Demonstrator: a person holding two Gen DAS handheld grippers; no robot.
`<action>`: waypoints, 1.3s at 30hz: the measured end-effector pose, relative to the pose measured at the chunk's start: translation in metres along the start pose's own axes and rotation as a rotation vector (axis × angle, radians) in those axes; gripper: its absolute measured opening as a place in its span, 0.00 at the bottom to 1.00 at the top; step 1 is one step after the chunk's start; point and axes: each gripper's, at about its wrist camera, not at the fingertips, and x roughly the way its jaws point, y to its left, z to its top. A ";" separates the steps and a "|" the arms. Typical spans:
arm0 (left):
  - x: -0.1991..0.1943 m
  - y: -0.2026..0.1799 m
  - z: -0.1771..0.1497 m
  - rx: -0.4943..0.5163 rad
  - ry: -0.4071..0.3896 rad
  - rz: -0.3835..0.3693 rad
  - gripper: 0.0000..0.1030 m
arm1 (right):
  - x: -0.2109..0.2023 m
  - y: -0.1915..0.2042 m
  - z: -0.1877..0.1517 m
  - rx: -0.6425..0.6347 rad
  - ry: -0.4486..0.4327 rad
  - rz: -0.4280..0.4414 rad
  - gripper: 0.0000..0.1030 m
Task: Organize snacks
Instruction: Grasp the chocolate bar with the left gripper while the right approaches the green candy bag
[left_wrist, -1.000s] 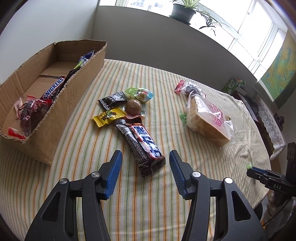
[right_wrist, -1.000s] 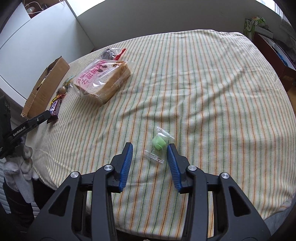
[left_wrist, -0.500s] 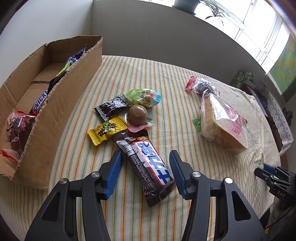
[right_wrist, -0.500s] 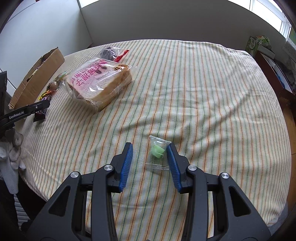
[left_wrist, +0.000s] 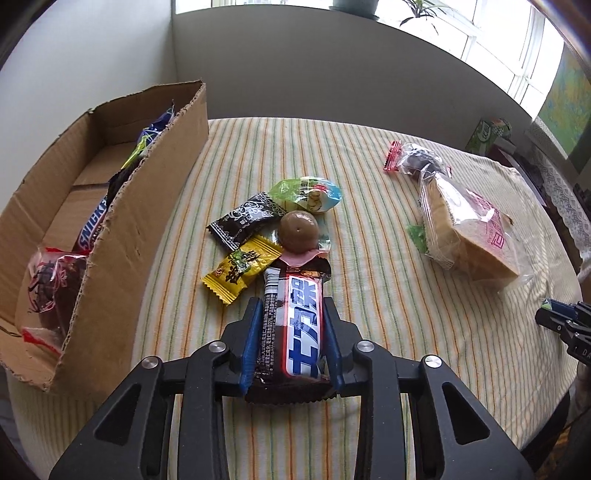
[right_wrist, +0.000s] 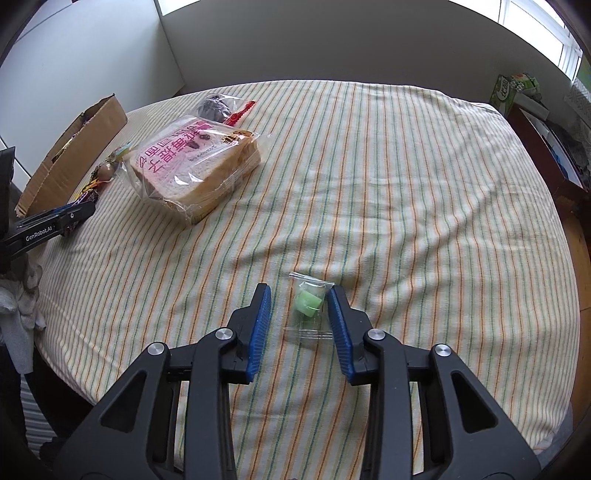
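In the left wrist view my left gripper (left_wrist: 292, 306) is closing on a dark chocolate bar (left_wrist: 295, 325) with a red, white and blue label; both blue pads press its long sides. The bar lies on the striped tablecloth, lengthwise between the fingers. An open cardboard box (left_wrist: 122, 236) with several snacks inside stands to the left. In the right wrist view my right gripper (right_wrist: 299, 291) is closing around a small green candy (right_wrist: 308, 302) in a clear wrapper. The right pad touches the wrapper's edge, while the left pad stands apart from it.
Beyond the bar lie a yellow packet (left_wrist: 242, 267), a black packet (left_wrist: 245, 218), a round brown sweet (left_wrist: 298, 229) and a green-blue packet (left_wrist: 306, 194). A bagged bread loaf (left_wrist: 465, 236) and a dark snack with a red clip (left_wrist: 417, 162) lie to the right.
My left gripper moved forward over the chocolate bar and its jaws narrowed onto it. The right gripper's jaws drew closer around the green candy, which stayed in place.
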 end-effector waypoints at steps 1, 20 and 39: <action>0.000 0.000 0.000 0.000 -0.003 -0.001 0.27 | 0.000 -0.001 -0.001 0.000 -0.004 0.000 0.28; -0.012 0.010 -0.006 -0.028 -0.062 -0.088 0.26 | -0.017 0.003 0.002 0.046 -0.051 -0.014 0.21; -0.110 0.094 0.029 -0.210 -0.373 -0.014 0.26 | -0.052 0.177 0.118 -0.251 -0.243 0.225 0.21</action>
